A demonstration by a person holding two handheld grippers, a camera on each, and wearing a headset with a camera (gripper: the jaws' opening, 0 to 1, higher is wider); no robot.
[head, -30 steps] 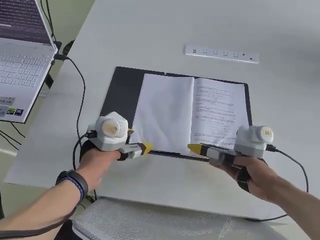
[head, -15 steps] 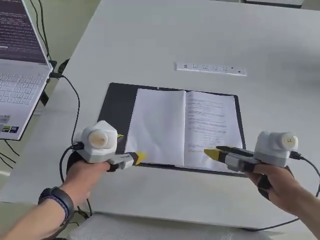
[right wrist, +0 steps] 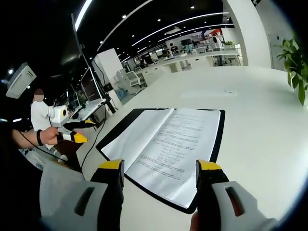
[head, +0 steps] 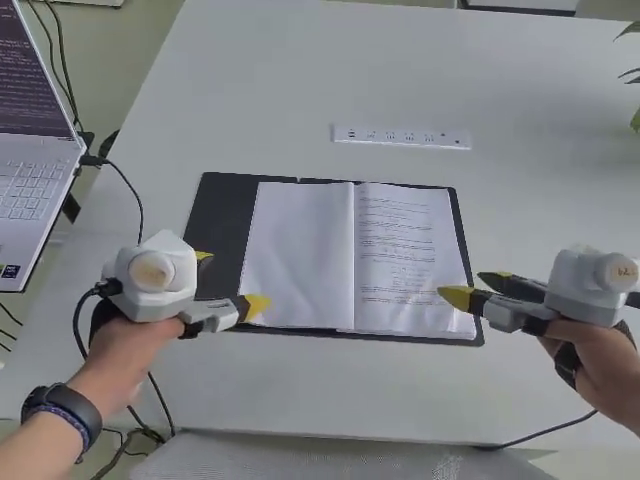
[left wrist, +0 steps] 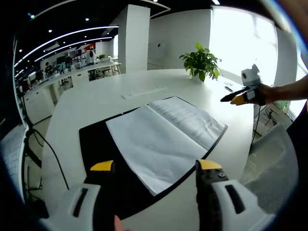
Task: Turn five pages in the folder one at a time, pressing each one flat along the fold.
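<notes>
Fingers (left wrist: pixel 207 166) on the left gripper (head: pixel 230 282) and right gripper (head: pixel 478 287) gape wide, empty, flanking the open folder (head: pixel 225 220) lying flat at centre frame on the counter (head: pixel 300 70). Right gripper sits by the printed page's (head: pixel 400 250) lower-right corner, probably to lift it.

a white table (head: pixel 300 60) stands in an office with ceiling light strips (right wrist: pixel 188 21), a bright window (left wrist: pixel 240 33) and a plant (left wrist: pixel 201 62).

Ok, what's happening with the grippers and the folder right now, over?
Left hand-held gripper open, right hand-held gripper open, both empty. Black folder with white paper pages lying open on white table. Nothing on the pages.
</notes>
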